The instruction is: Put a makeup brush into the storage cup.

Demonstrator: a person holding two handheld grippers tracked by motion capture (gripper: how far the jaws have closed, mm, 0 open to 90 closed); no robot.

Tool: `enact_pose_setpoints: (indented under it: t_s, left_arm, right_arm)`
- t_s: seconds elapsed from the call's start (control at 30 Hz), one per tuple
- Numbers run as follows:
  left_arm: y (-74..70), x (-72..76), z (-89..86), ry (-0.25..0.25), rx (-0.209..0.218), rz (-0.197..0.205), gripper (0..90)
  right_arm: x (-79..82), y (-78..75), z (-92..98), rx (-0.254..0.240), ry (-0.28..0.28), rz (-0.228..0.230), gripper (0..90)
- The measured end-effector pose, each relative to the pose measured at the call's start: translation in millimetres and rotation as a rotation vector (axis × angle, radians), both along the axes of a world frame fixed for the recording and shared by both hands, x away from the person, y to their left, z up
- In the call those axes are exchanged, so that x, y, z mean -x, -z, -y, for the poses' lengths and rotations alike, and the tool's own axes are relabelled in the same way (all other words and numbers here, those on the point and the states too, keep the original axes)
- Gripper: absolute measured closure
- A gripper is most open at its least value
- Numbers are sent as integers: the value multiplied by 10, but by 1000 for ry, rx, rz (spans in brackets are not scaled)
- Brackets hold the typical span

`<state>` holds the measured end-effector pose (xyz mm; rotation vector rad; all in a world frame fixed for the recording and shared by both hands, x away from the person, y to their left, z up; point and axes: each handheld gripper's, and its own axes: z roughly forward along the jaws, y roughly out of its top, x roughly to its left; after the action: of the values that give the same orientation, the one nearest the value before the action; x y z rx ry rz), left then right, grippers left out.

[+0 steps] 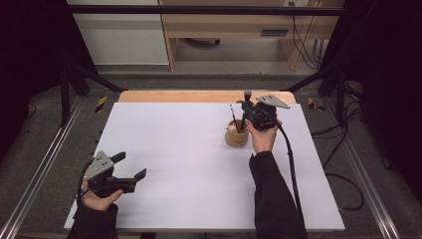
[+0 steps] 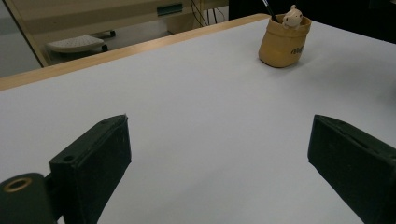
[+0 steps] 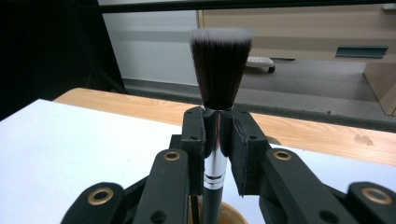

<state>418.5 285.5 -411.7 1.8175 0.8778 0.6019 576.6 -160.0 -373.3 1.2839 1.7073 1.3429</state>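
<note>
A tan holder cup (image 1: 236, 136) with a small pale figure on its rim (image 2: 293, 17) stands on the white table top, right of centre. A thin dark-handled tool (image 1: 233, 115) sticks up out of it. My right gripper (image 1: 245, 108) hovers just over the cup, shut on a makeup brush (image 3: 220, 74) held upright, bristles up, its silver ferrule (image 3: 215, 161) pinched between the pads and its handle reaching down toward the cup's mouth (image 3: 229, 213). My left gripper (image 1: 132, 167) rests near the front left of the table, open with nothing between its fingers (image 2: 95, 161).
The white table top (image 1: 189, 174) ends in a wooden strip (image 1: 199, 96) at the far edge. Beyond stand pale cabinets (image 1: 239, 25) and cables on the floor. A black cable (image 1: 291, 164) trails from the right gripper along the person's sleeve.
</note>
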Motion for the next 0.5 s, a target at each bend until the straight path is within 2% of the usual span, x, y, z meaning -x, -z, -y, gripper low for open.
enact_pose_setpoints:
  t_s: [0.23,0.5]
  left_arm:
    - [-3,4,1,0,1,1,54]
    - [-2,5,8,0,-3,0,55]
  right_arm:
    - [-20,49,-20,9,-3,-11,775]
    - [-32,138,12,15,0,-46,774]
